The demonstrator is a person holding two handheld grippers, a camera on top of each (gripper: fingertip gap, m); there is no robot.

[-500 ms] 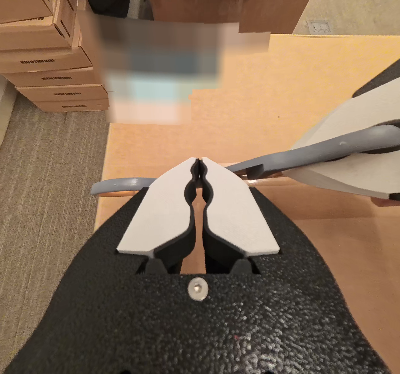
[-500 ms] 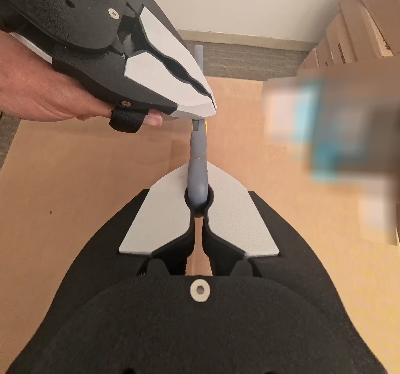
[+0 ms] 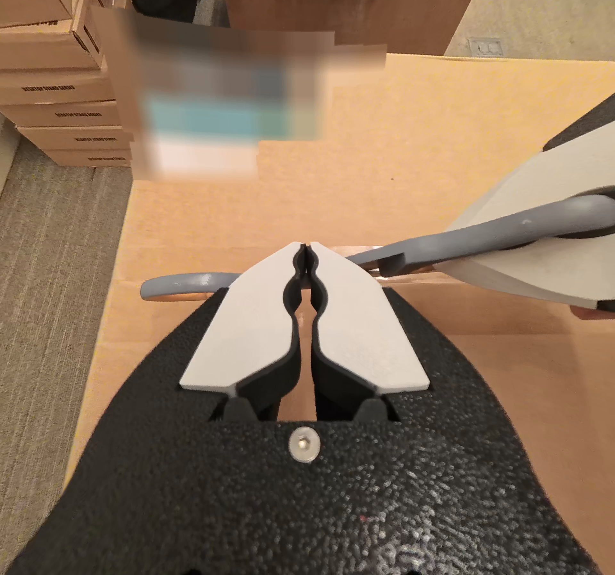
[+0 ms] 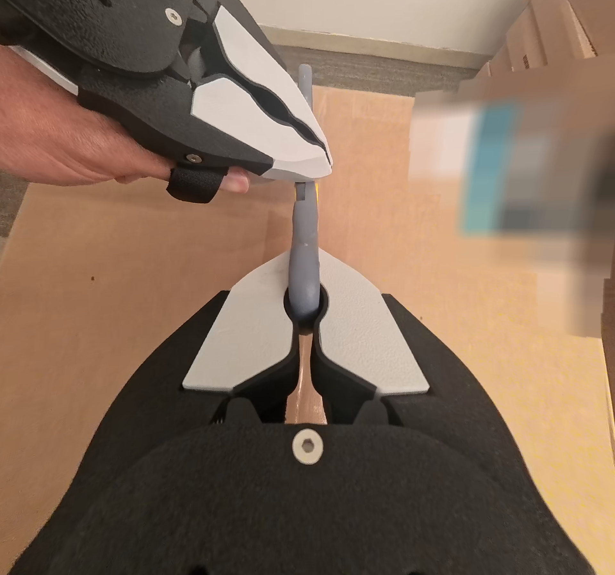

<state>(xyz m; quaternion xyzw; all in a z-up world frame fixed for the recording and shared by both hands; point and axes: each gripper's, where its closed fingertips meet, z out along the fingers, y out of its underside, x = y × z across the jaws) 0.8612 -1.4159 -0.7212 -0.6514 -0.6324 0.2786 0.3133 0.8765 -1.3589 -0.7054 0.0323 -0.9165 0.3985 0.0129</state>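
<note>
Brown cardboard surface (image 3: 432, 126) lies under both of our tools, stacked cardboard boxes (image 3: 63, 106) beyond it. Our right gripper (image 4: 304, 256) has its fingers clamped around one grey handle (image 4: 304, 259) of a plier-like tool. Our left gripper (image 3: 305, 247), fingers pressed together, sits over that tool's middle; the other handle (image 3: 186, 284) pokes out beside it.

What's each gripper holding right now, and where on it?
Right gripper is shut on one grey handle of a plier-like tool. Left gripper is shut at the tool's head, the other handle sticking out free.
</note>
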